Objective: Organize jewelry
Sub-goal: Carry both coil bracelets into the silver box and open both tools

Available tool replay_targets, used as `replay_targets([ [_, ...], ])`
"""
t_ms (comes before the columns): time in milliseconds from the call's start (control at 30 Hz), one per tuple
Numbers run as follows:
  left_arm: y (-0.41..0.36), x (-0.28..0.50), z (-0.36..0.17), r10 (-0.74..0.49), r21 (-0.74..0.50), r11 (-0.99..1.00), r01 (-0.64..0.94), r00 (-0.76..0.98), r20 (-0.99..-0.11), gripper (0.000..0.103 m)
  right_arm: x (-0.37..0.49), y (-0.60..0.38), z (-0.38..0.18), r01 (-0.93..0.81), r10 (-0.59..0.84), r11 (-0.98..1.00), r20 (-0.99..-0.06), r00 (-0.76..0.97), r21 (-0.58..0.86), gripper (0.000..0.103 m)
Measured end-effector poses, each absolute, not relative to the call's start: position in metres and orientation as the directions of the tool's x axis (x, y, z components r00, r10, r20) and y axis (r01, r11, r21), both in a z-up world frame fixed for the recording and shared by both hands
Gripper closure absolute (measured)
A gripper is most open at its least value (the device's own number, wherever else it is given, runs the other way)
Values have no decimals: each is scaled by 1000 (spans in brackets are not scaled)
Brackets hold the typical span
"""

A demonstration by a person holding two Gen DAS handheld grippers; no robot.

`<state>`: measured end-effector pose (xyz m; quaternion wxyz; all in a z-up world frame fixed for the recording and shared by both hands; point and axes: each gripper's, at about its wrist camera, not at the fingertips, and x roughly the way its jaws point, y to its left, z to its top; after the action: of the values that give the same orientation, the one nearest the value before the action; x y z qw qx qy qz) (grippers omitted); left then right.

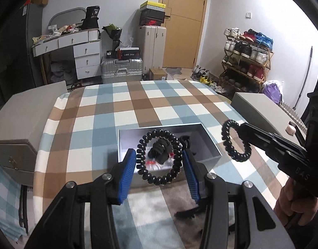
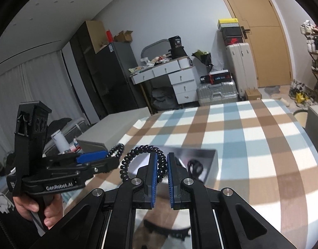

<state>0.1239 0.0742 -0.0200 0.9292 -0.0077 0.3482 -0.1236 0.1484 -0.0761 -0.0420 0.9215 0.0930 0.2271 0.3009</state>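
A grey open box [image 1: 208, 141] sits on the checked tablecloth and holds dark hair items and something red. My left gripper [image 1: 159, 161] is shut on a black spiral hair tie [image 1: 159, 157], holding it stretched between its blue pads above the box's near edge. My right gripper [image 2: 160, 166] is shut on a second black spiral hair tie [image 2: 136, 155]; in the left wrist view this tie [image 1: 233, 143] hangs from the right gripper's tip [image 1: 245, 128], to the right of the box. The box also shows in the right wrist view [image 2: 212, 159].
A black toothed hair clip [image 1: 190, 212] lies on the cloth near me. Grey boxes stand at the table's left [image 1: 24, 112] and right [image 1: 260, 112]. Beyond the table are suitcases, a white dresser and a shoe rack.
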Motion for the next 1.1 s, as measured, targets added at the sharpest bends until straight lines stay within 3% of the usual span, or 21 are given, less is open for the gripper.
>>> replay_targets([
  [267,86,159,-36,-279,-195,960,199,692,-666,63,191,-51,-49,-511,591,807,-398,702,297,94],
  [900,85,186,-63,-295,-210,955,209,617,-729,63,232,-39,-86,-497,558,827,-494,667,265,94],
  [1100,82,187,-65,-342,-254,939,230,569,-748,54,228,-44,-82,-486,561,827,-477,677,282,92],
])
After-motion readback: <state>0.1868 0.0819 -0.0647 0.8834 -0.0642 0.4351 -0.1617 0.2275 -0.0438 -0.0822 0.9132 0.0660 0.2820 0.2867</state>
